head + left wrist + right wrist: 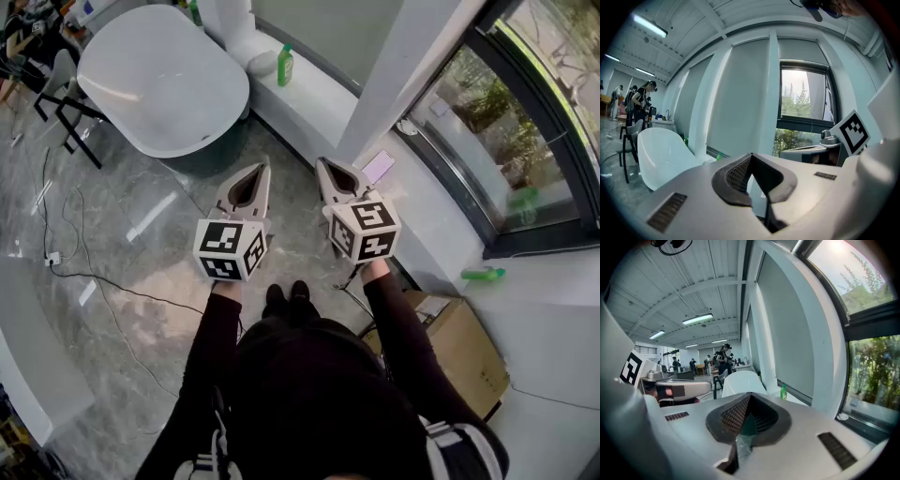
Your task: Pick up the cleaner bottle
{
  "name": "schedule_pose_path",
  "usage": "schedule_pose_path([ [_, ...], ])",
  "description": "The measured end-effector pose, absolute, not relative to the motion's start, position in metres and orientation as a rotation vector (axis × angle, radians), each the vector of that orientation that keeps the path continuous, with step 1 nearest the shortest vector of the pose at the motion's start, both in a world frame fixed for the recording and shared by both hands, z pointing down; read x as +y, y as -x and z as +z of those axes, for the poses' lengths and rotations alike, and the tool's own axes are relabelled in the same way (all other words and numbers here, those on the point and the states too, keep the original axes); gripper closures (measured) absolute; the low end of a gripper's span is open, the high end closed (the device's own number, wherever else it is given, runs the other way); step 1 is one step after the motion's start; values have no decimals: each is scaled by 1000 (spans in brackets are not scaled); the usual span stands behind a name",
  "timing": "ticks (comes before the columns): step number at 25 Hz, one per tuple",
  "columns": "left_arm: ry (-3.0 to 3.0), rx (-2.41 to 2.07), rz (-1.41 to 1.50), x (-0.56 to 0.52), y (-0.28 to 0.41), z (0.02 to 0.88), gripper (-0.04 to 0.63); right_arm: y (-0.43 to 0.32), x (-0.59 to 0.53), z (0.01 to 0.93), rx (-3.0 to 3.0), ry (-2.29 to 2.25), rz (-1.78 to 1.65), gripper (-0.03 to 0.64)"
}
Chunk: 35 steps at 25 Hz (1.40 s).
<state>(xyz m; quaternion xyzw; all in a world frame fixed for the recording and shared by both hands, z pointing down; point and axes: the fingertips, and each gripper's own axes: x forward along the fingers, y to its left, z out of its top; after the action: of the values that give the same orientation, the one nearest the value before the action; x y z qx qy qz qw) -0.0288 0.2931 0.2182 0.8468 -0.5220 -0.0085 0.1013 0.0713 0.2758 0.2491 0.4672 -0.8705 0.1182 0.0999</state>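
Observation:
A small green cleaner bottle [285,66] stands upright on the white window ledge [309,108], beyond both grippers. It shows small and far in the left gripper view [718,156] and in the right gripper view [783,392]. My left gripper [266,162] [750,157] is held over the floor with its jaws shut and nothing between them. Beside it, my right gripper [321,162] [749,397] is also shut and empty. Both point toward the ledge, well short of the bottle.
A white bathtub [159,80] stands left of the ledge, with a dark chair [56,94] beyond it. A white pillar [403,66] rises right of the bottle. A cardboard box [459,347] sits at my right. Another green object [483,274] lies on the right sill. Cables [103,281] cross the floor.

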Motion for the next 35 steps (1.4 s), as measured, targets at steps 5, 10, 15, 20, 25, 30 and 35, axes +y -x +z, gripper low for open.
schedule_pose_path([
  [5,-2506,-1543,-29,291,25,215,588,-75,275,248,-2572,-1378,350,615],
  [10,-2509,-1535,-26,289,16,215,588,-82,273,249,-2570,-1377,355,615],
  [15,-2509,-1536,-22,284,9,216,588,-86,272,251,-2579,-1347,342,615],
  [20,-2509,-1552,-30,277,3,214,588,-94,269,251,-2590,-1348,337,615],
  [25,-2509,-1570,-36,268,-4,209,588,-106,260,247,-2593,-1367,359,615],
  [30,-2526,-1587,-33,258,-11,201,588,-111,253,242,-2598,-1363,341,615],
  [35,-2539,-1594,-21,252,-14,197,588,-113,248,245,-2591,-1366,357,615],
])
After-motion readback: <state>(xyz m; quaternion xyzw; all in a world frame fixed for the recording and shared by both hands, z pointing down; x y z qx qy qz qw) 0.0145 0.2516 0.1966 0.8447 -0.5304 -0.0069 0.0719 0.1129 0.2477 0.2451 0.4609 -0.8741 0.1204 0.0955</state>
